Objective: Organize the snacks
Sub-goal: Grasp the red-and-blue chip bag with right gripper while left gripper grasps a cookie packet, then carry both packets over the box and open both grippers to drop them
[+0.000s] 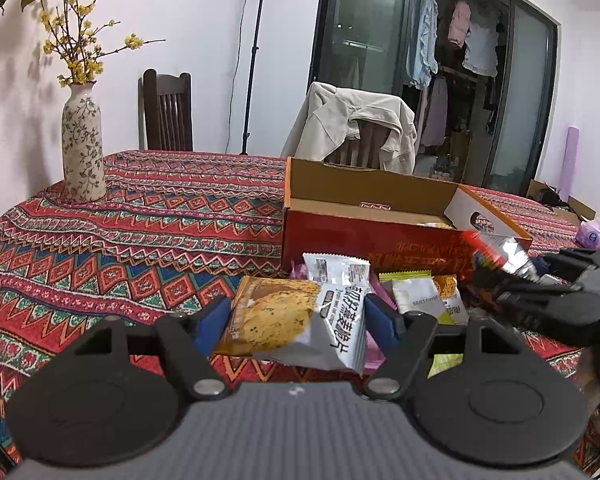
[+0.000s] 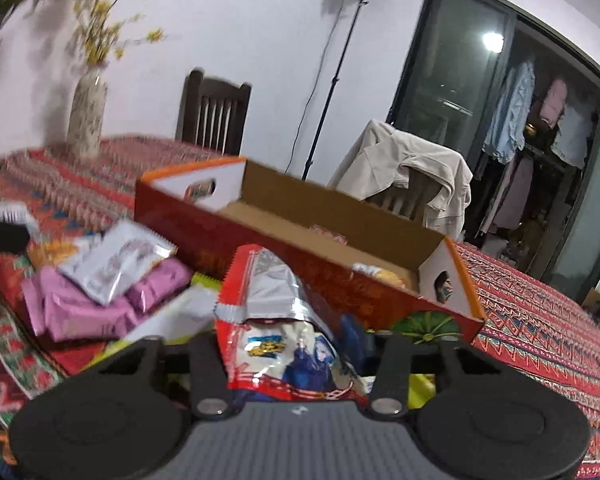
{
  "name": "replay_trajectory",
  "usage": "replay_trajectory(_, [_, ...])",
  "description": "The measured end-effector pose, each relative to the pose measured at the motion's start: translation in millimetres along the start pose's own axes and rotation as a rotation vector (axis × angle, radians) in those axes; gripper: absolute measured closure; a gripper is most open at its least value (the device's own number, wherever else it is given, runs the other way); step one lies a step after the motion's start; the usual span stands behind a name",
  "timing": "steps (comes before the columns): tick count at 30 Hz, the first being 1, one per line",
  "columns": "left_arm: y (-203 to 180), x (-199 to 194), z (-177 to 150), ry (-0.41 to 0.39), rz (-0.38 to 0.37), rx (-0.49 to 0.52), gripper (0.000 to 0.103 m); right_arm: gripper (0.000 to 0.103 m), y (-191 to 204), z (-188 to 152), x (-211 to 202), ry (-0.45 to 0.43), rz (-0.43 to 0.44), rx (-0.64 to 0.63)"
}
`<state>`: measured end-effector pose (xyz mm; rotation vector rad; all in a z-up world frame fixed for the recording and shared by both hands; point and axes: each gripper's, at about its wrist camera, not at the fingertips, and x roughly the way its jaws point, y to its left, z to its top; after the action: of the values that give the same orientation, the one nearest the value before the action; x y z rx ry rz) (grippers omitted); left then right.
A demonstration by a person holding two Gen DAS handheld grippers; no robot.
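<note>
Seen from the left wrist, the left gripper (image 1: 296,320) clamps a cracker packet (image 1: 296,322) between its blue pads (image 1: 210,322), holding it just above a patterned tablecloth (image 1: 140,240). Behind it lie more loose snack packets (image 1: 416,296) in front of an open red cardboard box (image 1: 364,236), and a flowered vase (image 1: 82,144) stands well to the left. At the right edge the right gripper (image 1: 540,288) carries a red and silver bag (image 1: 500,254) near the box's corner. Seen from the right wrist, the right gripper (image 2: 292,356) is clenched on that red and silver snack bag (image 2: 278,320), which rises crumpled between its fingers in front of the box (image 2: 320,264). Pink packets (image 2: 84,304) and a silver one (image 2: 116,264) lie heaped on the cloth to the left, blurred.
</note>
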<state>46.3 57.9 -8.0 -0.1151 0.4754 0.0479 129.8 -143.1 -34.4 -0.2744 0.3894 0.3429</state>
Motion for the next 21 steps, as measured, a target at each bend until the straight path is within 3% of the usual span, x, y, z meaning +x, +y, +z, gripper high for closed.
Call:
replay_trajectory(6, [-6.6, -1.4, 10.2, -0.03, -0.001, 0.009, 0.03, 0.075, -31.5, 8.8, -23.2, -0.06, 0.03, 0.12])
replay_trajectory(21, [-25.2, -1.1, 43.4, -0.087, -0.01, -0.015, 0.03, 0.077, -42.3, 27.0, -52.4, -0.178, 0.055, 0.151])
